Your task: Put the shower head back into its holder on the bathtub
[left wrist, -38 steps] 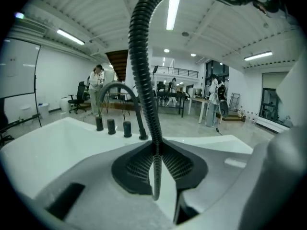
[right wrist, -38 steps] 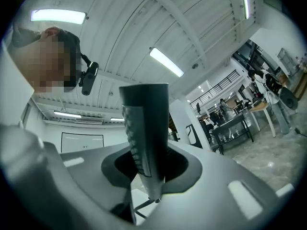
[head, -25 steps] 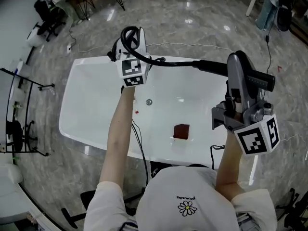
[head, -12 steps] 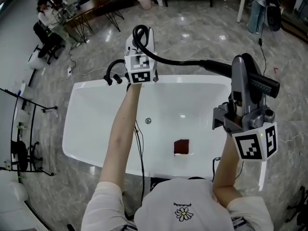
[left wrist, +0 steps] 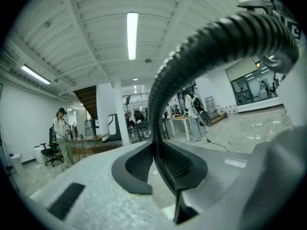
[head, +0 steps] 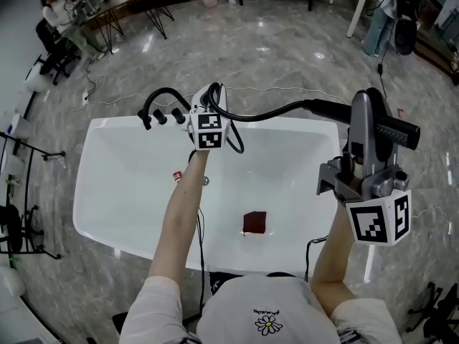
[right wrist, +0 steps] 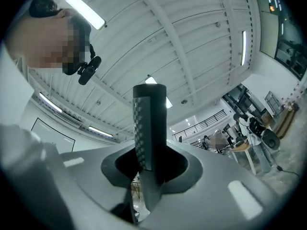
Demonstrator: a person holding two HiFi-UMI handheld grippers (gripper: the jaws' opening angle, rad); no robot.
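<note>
The black shower head (head: 387, 129) points up at the right, over the white bathtub (head: 107, 192). My right gripper (head: 361, 165) is shut on its handle (right wrist: 149, 128), which stands upright between the jaws of the right gripper (right wrist: 151, 178). The ribbed black hose (head: 276, 111) runs left from it to my left gripper (head: 210, 113), which is shut on it near the tub's far rim. In the left gripper view the hose (left wrist: 201, 51) arches up from the left gripper (left wrist: 163, 169). A black tap fitting with knobs (head: 161, 110) sits on the far rim, left of that gripper.
A dark red square (head: 254, 222) lies on the tub floor near the drain (head: 205, 181). A small red and white item (head: 176, 176) sits by my left forearm. Tables, chairs and people stand on the marble floor beyond the tub. A stand (head: 29, 192) is at the left.
My left gripper has come down with the hose, from high above the far rim to just over it beside the tap fitting. The right gripper still holds the shower head up at the right.
</note>
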